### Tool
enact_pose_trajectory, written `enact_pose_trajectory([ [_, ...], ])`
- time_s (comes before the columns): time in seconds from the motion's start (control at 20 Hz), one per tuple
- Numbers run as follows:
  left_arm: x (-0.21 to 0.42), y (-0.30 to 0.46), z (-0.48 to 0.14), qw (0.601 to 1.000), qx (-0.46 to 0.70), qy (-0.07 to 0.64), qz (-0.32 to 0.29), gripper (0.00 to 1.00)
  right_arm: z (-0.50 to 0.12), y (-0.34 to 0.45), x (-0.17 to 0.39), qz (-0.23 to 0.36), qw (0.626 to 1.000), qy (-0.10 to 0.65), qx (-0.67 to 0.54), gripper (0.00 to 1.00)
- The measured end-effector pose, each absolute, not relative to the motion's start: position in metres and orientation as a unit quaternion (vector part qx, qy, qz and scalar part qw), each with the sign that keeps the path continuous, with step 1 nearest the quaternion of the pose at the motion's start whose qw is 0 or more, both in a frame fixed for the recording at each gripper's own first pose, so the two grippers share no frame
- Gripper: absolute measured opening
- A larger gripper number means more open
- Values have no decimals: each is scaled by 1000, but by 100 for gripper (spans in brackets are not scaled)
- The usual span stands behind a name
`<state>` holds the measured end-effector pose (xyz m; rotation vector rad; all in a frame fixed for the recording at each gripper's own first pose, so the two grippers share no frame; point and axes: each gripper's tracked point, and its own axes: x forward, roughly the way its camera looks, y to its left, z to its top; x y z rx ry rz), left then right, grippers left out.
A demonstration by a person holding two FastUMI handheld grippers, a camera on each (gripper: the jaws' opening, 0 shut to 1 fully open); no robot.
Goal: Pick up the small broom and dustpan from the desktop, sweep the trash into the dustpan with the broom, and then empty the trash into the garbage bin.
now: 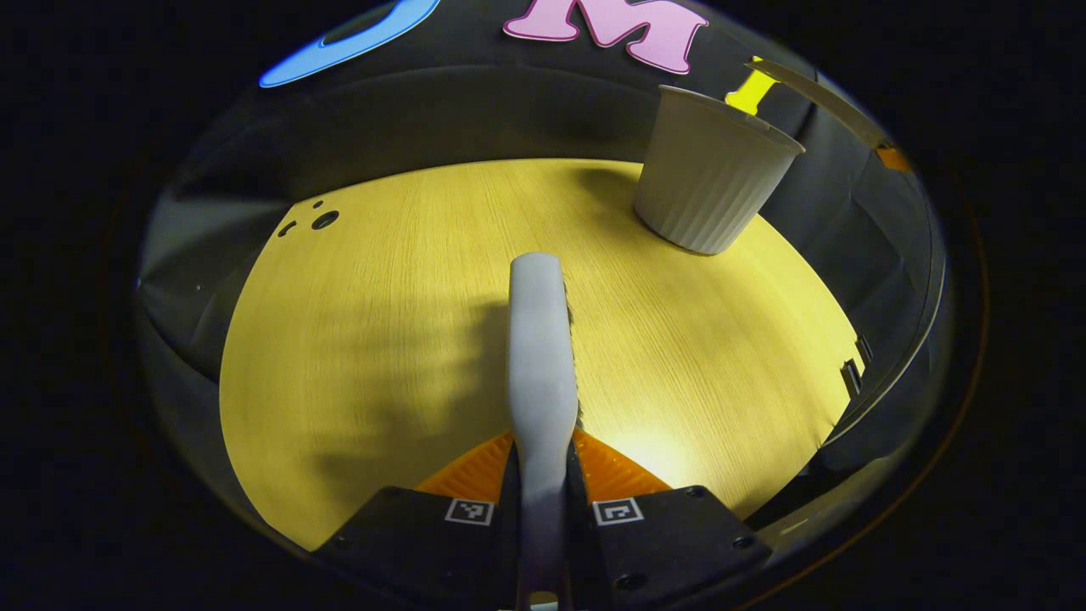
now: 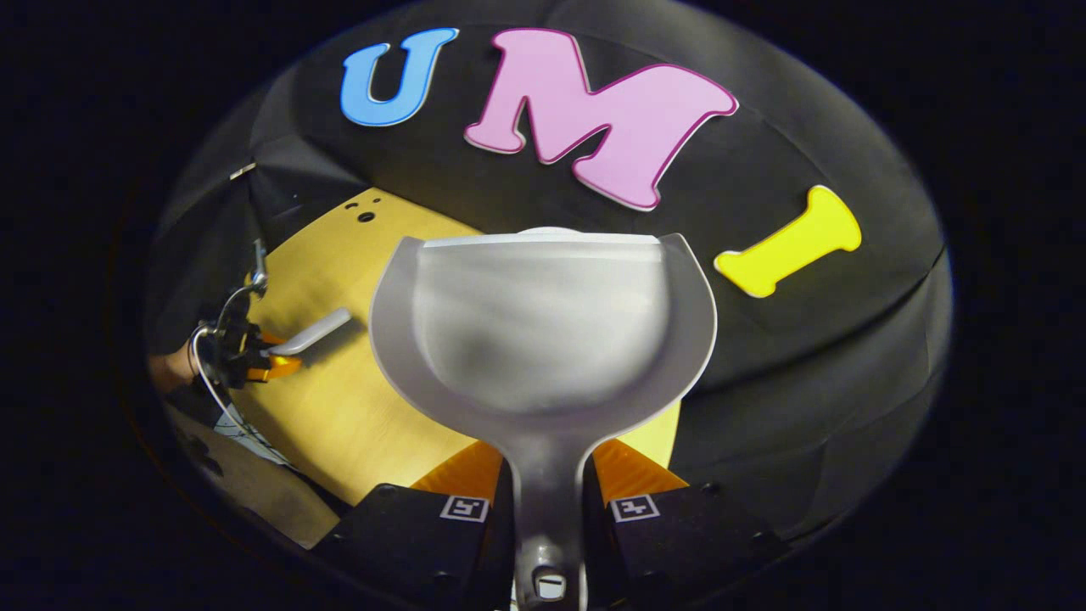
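Two tools are held at this moment, one in each gripper. In the left gripper view, the left gripper (image 1: 541, 488) is seen with its jaws closed narrowly on the handle of the small broom (image 1: 540, 356), which is pinched from both sides near its base and juts forward over the desktop (image 1: 365, 339); dark bristles are glimpsed along its right edge. In the right gripper view, the right gripper (image 2: 549, 496) is likewise clamped on the neck of the dustpan (image 2: 543, 331), whose scoop is raised with its open mouth away from the camera, toward the far wall.

Farther out, the garbage bin (image 1: 711, 182) is found standing upright at the far right of the desktop, well apart from the broom. No trash can be made out on the wood, and whether any lies in the pan cannot be told.

Both tools are judged to be light, stiff plastic with smooth, somewhat slippery handles. A grip low on each handle, as taken now, is thought best, though twisting under sweeping pressure could be expected. The left gripper and broom are also seen at the far left in the right gripper view (image 2: 254, 352).
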<state>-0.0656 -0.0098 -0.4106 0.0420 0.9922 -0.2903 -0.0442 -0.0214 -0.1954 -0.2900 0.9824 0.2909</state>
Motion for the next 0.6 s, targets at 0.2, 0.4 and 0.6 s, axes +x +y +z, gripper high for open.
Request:
enact_pose_trajectory([
  [0.2,-61,-8,-409,869,36,475,-132,28,-231,7,-108,166,841,502,-110,37],
  [0.4,-63,-6,-410,868,37,480,-124,28,-278,31,-154,172,821,541,-65,37],
  [0.6,-65,-5,-411,867,42,483,-116,28,-332,37,-166,157,807,567,-42,37],
])
